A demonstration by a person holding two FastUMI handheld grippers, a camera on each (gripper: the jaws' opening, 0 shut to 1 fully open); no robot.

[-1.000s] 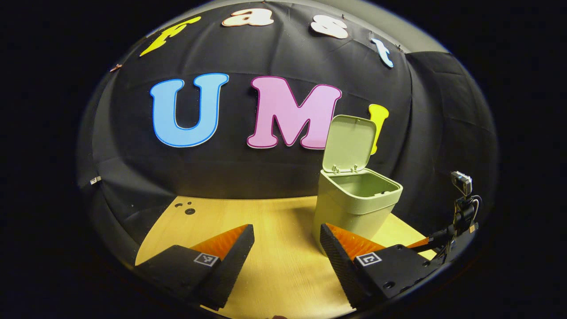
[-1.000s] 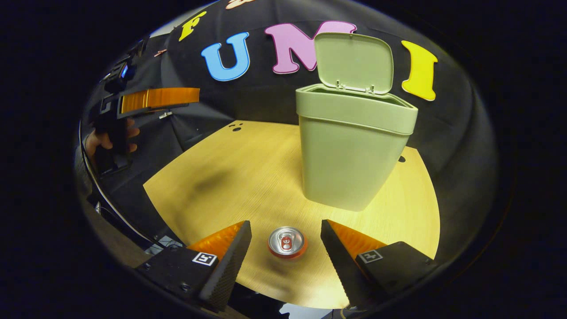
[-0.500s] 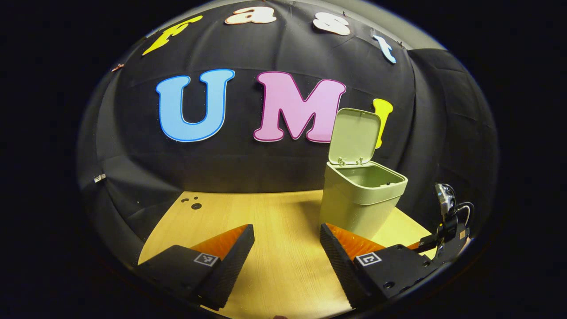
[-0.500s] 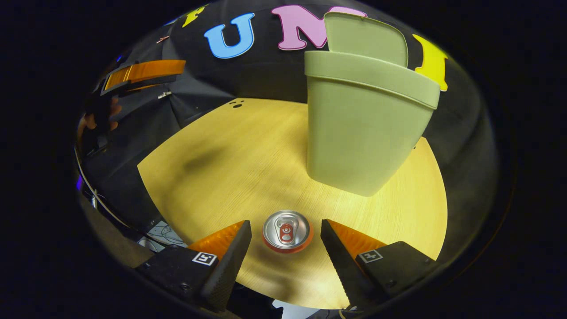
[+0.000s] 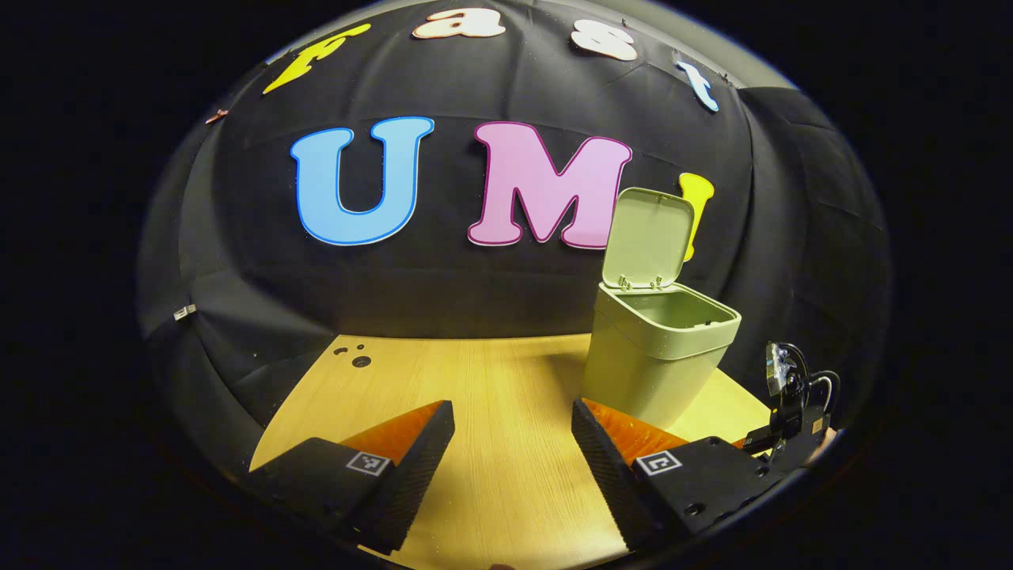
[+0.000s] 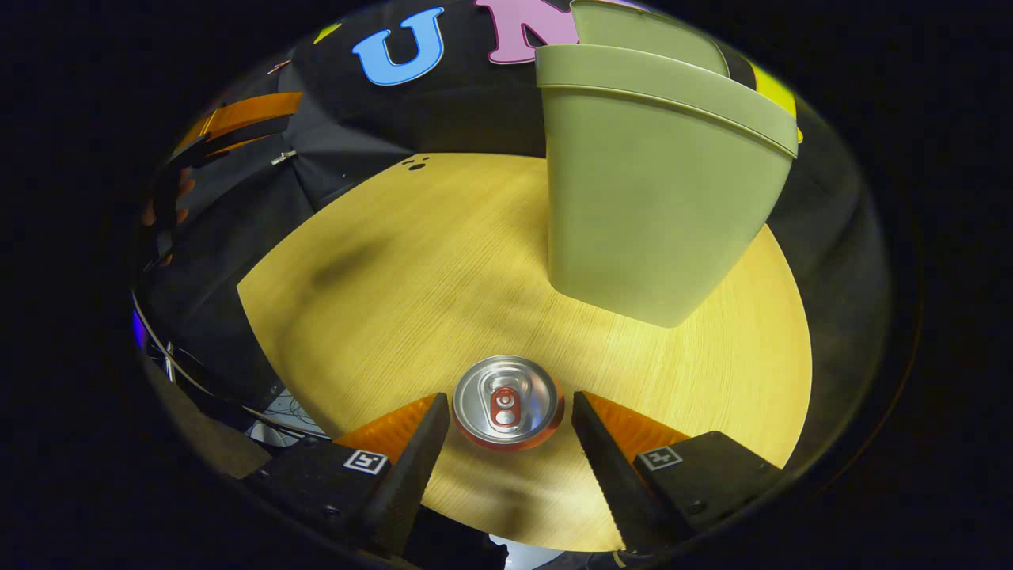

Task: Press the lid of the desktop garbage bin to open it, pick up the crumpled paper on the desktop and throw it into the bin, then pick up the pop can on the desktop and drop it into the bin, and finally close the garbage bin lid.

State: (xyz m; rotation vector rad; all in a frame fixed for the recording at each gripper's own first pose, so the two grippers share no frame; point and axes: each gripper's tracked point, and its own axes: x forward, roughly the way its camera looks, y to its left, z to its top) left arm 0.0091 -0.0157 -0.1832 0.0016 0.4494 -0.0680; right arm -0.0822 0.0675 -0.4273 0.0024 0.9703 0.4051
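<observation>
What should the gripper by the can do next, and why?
Probably lower a little more, then close on the can. The right gripper is open with the can standing between its fingers, not yet squeezed, and the bin stands open behind it, ready for the drop.

Both tongs (image 5: 513,443) (image 6: 510,443) carry ribbed wedge fingers, square coded tags and screws on dark bodies.

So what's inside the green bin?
In the left gripper view, the bin stands with its lid up, and only the top of its inner walls shows, bare. The bottom is hidden by the rim, so whether the paper lies there cannot be told.
</observation>
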